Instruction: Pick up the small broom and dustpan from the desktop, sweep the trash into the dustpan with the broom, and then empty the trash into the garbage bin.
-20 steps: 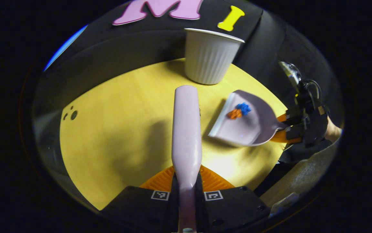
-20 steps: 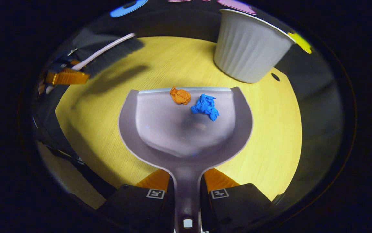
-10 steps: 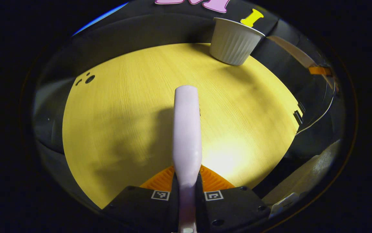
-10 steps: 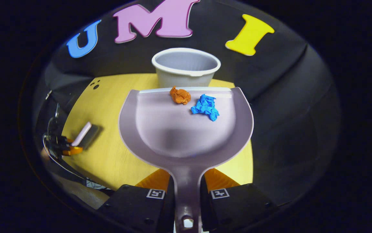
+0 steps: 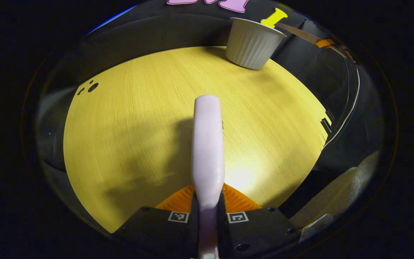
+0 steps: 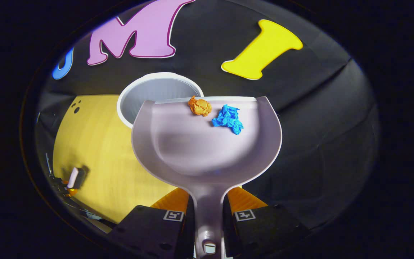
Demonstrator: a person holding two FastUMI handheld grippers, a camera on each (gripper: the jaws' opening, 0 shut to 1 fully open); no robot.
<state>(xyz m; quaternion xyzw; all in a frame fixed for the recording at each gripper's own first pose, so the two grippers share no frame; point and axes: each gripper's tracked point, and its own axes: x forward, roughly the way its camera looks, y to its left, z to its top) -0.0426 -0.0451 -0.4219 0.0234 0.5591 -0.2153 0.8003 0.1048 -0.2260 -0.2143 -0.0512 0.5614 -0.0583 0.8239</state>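
Observation:
My left gripper (image 5: 207, 207) is shut on the pale pink broom (image 5: 207, 144), whose back runs straight ahead over the yellow desktop (image 5: 127, 118). The white ribbed garbage bin (image 5: 252, 43) stands at the desk's far right edge. My right gripper (image 6: 208, 212) is shut on the handle of the pale pink dustpan (image 6: 207, 151), held in the air. An orange paper ball (image 6: 199, 106) and a blue paper ball (image 6: 228, 118) lie near the pan's front lip. That lip overlaps the open bin (image 6: 156, 94) seen from above. The dustpan's edge (image 5: 300, 33) shows high beside the bin. The broom (image 6: 74, 177) appears small at lower left.
Small dark holes (image 5: 92, 87) mark the desktop at the far left. A thin cable (image 5: 347, 111) hangs along the right side past the desk's edge. A pale padded surface (image 5: 336, 201) lies below the desk at lower right.
The right gripper lifted the dustpan off the desk and carried it up over the bin, both paper balls still in it. The left gripper drew back with the broom; the bin looks farther off.

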